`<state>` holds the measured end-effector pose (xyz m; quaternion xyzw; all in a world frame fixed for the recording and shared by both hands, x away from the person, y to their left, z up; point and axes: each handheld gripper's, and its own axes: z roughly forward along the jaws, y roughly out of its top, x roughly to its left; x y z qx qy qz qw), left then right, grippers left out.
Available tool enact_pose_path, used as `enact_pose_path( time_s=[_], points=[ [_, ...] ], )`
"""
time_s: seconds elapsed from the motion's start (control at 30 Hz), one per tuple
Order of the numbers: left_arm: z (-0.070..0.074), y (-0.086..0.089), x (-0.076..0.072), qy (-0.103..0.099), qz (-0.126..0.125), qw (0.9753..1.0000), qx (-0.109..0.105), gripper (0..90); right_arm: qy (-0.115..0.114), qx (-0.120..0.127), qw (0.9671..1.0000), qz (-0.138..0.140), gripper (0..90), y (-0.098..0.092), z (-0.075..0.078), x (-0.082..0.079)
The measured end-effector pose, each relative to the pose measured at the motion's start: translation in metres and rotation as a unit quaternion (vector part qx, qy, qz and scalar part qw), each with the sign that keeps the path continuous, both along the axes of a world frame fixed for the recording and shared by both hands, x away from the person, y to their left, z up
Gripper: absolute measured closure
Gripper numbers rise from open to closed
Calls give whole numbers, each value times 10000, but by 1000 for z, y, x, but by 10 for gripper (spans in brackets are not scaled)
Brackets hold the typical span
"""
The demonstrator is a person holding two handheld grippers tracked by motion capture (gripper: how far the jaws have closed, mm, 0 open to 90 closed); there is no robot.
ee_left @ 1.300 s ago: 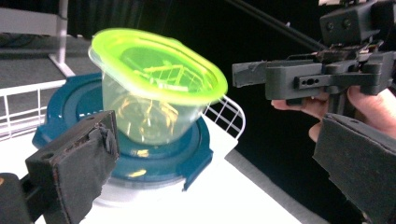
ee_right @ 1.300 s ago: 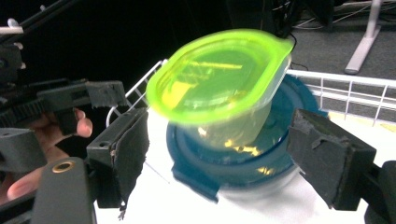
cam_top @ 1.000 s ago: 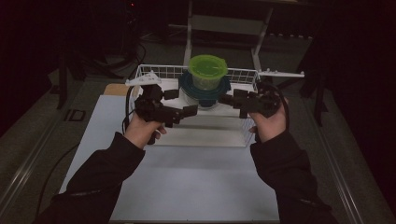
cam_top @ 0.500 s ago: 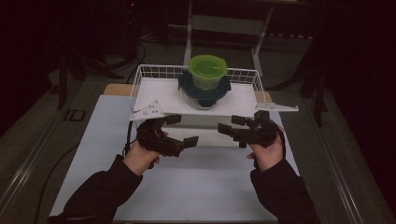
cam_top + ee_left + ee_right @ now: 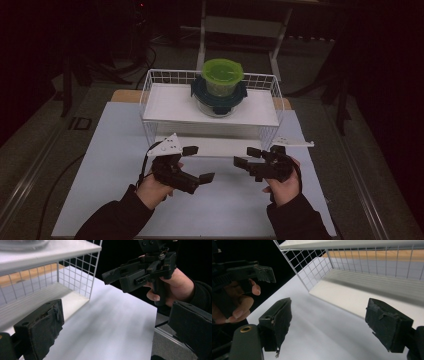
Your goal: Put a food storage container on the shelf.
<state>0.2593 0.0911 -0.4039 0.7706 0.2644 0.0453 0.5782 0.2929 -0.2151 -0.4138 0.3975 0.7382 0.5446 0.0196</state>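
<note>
Both hands idle at the table's near edge | left gripper (image 5: pixel 199 163) and right gripper (image 5: pixel 245 156) spread wide, empty | stacked containers (image 5: pixel 220 90) sit atop wire shelf (image 5: pixel 150 85), well apart | risk: a careless reach could topple the green-lidded stack.

White wire basket (image 5: pixel 150 95) with square grid pattern; white shelf board (image 5: pixel 170 105). Lime-green lid (image 5: pixel 222 70) over dark teal container (image 5: pixel 200 92). White desk (image 5: pixel 115 145), tan wood edge (image 5: pixel 125 95). Black left gripper (image 5: pixel 198 164), black right gripper (image 5: pixel 241 156), black sleeves (image 5: pixel 115 220).
</note>
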Motion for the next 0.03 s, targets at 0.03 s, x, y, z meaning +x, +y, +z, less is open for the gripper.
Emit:
enact_pose_path(
  time_s=[0.03],
  points=[
    [0, 0, 0, 0, 0, 10000, 0, 0, 0, 0, 10000, 0, 206, 0, 0, 0]
  ],
)
